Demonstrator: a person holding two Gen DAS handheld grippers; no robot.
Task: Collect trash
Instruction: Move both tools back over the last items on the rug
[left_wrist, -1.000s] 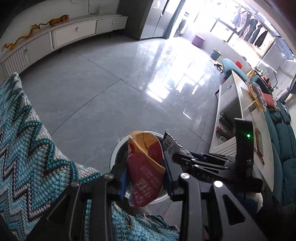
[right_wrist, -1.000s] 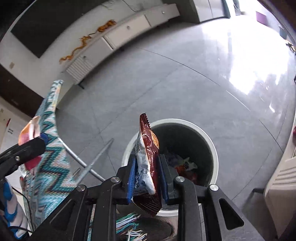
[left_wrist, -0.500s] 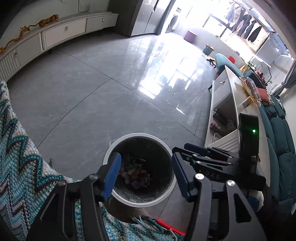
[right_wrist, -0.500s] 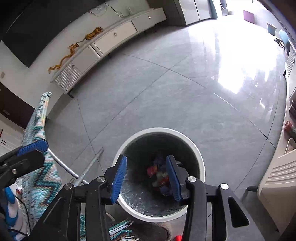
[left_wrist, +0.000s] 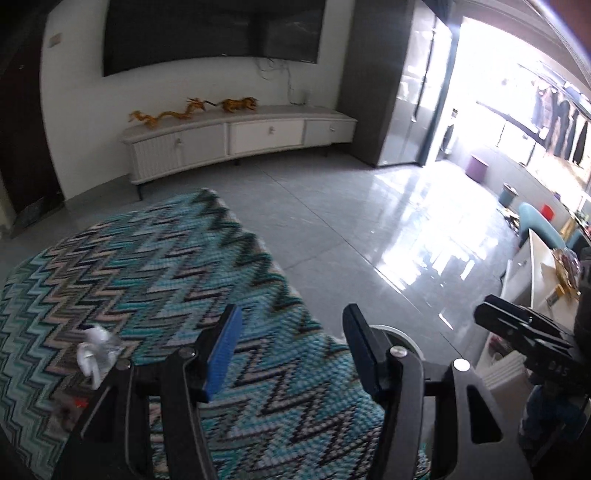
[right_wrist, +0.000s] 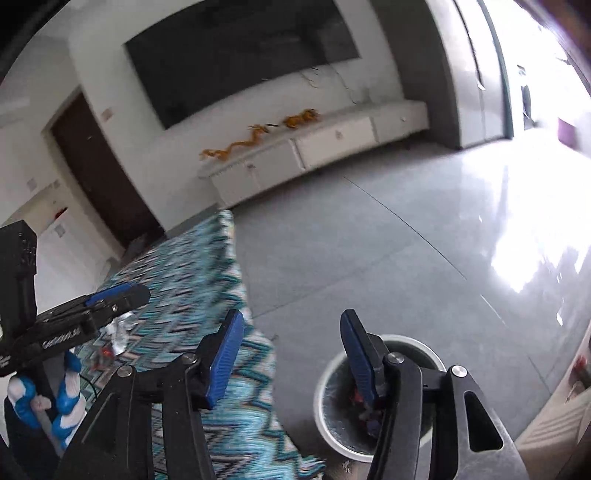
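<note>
The left claw (left_wrist: 291, 354) is wide open and holds nothing. It hangs over a desk covered with a blue zigzag cloth (left_wrist: 155, 280). A crumpled white and clear wrapper (left_wrist: 94, 349) lies on the cloth, to the left of the claw. A small red bit (left_wrist: 77, 402) lies near it.

The right claw (right_wrist: 291, 354) is wide open too, and empty. Its left finger is over the edge of the cloth. Its right finger is over the bin (right_wrist: 332, 417). The bin is round with a white rim. It stands on the grey floor (right_wrist: 388, 258) just beside the desk. Trash (right_wrist: 360, 400) sits down inside it.

Far back, a long white cabinet (left_wrist: 236, 140) stands by the wall, with gold dragon toys (left_wrist: 192, 109) on top.
</note>
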